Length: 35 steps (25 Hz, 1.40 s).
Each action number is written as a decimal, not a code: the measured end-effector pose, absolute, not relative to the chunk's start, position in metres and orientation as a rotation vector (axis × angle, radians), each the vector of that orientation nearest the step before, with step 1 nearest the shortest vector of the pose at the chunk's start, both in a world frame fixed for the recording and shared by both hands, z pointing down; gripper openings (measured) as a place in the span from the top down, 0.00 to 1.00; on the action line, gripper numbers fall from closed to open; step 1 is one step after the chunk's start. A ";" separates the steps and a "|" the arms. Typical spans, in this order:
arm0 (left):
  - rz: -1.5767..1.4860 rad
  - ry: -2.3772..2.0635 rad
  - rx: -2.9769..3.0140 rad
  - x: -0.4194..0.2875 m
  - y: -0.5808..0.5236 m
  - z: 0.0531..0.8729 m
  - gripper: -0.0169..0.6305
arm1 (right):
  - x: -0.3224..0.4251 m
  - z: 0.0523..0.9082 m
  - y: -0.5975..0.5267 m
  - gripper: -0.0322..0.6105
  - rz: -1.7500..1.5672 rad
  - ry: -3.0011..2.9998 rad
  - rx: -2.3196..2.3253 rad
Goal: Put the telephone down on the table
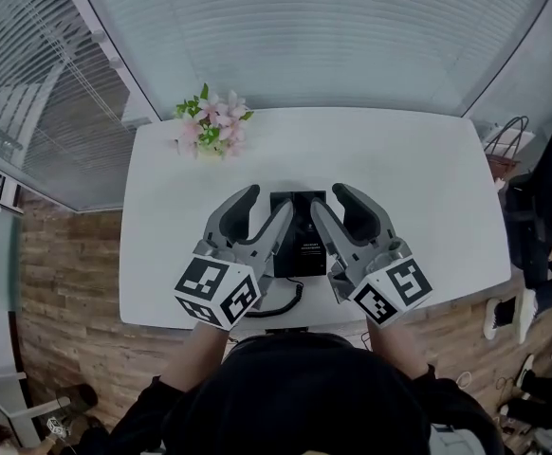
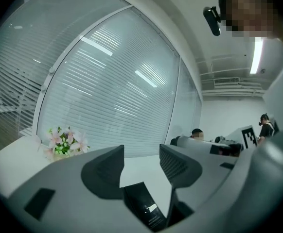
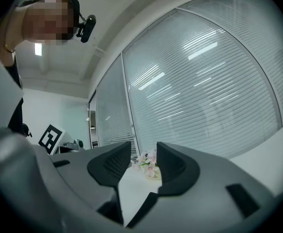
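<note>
A black telephone [image 1: 302, 252] lies on the white table [image 1: 399, 188] near its front edge, and its coiled cord [image 1: 278, 305] trails toward that edge. Both grippers hover side by side above it, pointing toward the far side of the table. My left gripper [image 1: 265, 202] is over the phone's left edge, and my right gripper [image 1: 331, 200] is over its right edge. In the left gripper view the jaws [image 2: 141, 161] stand apart with only table between them, and the telephone [image 2: 144, 205] shows below. The right gripper [image 3: 144, 161] also has a bare gap between its jaws.
A small bunch of pink flowers [image 1: 211, 126] stands at the table's far left corner. A glass wall with blinds [image 1: 314, 36] runs behind the table. To the right, bags and a seated person's legs [image 1: 532, 254] are beside the table.
</note>
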State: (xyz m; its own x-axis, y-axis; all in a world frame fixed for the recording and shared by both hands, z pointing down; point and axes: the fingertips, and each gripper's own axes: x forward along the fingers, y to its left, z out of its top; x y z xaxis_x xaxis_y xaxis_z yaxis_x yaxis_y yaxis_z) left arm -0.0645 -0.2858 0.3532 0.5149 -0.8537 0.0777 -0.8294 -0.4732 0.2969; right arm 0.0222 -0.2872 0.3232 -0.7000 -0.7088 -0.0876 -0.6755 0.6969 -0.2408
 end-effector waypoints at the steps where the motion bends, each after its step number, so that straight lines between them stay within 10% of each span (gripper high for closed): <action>1: -0.123 -1.410 2.468 -0.065 -0.285 0.350 0.63 | 0.023 0.319 -0.287 0.69 -0.272 2.726 -1.123; 18: -0.173 -1.547 2.483 -0.083 -0.283 0.330 0.95 | 0.022 0.299 -0.284 0.93 -0.201 2.710 -1.114; 35: -0.129 -1.479 2.573 -0.076 -0.281 0.327 0.95 | 0.009 0.296 -0.281 0.94 -0.209 2.750 -1.042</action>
State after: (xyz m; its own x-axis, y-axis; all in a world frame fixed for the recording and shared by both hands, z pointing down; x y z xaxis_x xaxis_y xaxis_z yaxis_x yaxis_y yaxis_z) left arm -0.0755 -0.2808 0.3275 0.5039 -0.8637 0.0100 -0.8489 -0.4930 0.1906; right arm 0.0089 -0.2813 0.2962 -0.7338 -0.6669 -0.1298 -0.6395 0.7425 -0.1992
